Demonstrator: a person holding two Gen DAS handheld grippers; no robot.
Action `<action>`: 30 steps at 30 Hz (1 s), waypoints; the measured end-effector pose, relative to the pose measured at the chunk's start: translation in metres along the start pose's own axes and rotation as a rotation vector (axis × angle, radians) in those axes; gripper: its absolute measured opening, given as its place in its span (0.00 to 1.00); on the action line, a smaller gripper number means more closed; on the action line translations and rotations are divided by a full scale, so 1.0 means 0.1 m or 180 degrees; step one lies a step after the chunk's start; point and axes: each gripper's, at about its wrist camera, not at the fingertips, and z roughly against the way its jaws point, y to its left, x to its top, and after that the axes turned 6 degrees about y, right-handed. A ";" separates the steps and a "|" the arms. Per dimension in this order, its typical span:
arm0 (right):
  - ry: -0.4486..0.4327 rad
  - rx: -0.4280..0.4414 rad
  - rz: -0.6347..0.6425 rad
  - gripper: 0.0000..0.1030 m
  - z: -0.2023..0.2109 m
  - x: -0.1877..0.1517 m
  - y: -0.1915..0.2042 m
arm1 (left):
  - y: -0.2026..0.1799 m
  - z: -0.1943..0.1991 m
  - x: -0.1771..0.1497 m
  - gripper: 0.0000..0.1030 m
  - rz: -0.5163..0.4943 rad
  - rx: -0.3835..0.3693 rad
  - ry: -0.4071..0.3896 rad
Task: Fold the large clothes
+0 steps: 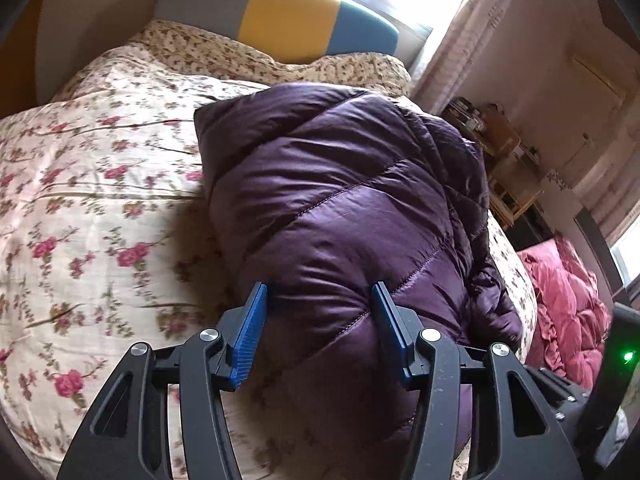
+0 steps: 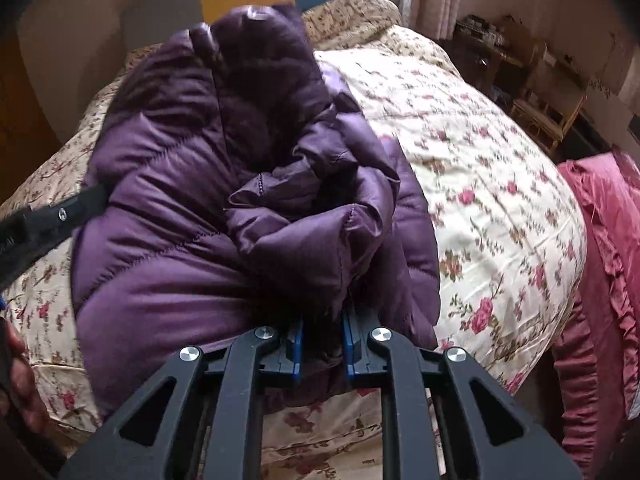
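Jacket: the purple puffy jacket [image 1: 340,200] lies bundled on my bed, filling the centre of both views.
Bed: a floral quilt [image 1: 100,200] covers it; a grey, yellow and blue headboard [image 1: 288,20] sits at the top of the frame.
Left hand-held gripper [image 1: 320,336]: my jaws stand apart, a bulge of the jacket's near edge between the blue pads; whether they press it I cannot tell.
Right hand-held gripper [image 2: 322,344]: my jaws are clamped on a fold of the jacket's near edge, lower centre.
Aside: a pink blanket [image 2: 608,240] at right.
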 end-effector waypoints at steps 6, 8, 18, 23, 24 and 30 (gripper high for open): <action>-0.0113 0.0097 -0.0112 0.10 -0.22 -0.16 -0.20 | -0.16 -0.33 -0.07 0.52 -0.0183 0.0072 0.0059; -0.0147 0.0112 -0.0116 0.10 -0.23 -0.18 -0.20 | -0.18 -0.44 -0.11 0.52 -0.0199 0.0112 0.0066; -0.0208 -0.0050 -0.0119 0.26 0.02 -0.17 -0.15 | -0.19 -0.39 -0.06 0.52 -0.0185 0.0130 0.0062; -0.0371 -0.0187 -0.0101 0.43 0.26 -0.16 -0.09 | -0.19 -0.34 -0.04 0.52 -0.0213 0.0147 0.0037; -0.0426 -0.0209 -0.0087 0.47 0.32 -0.15 -0.07 | -0.19 -0.33 -0.04 0.52 -0.0216 0.0146 0.0032; -0.0705 -0.0330 -0.0044 0.49 0.61 -0.11 -0.03 | -0.22 -0.29 -0.02 0.52 -0.0248 0.0171 0.0016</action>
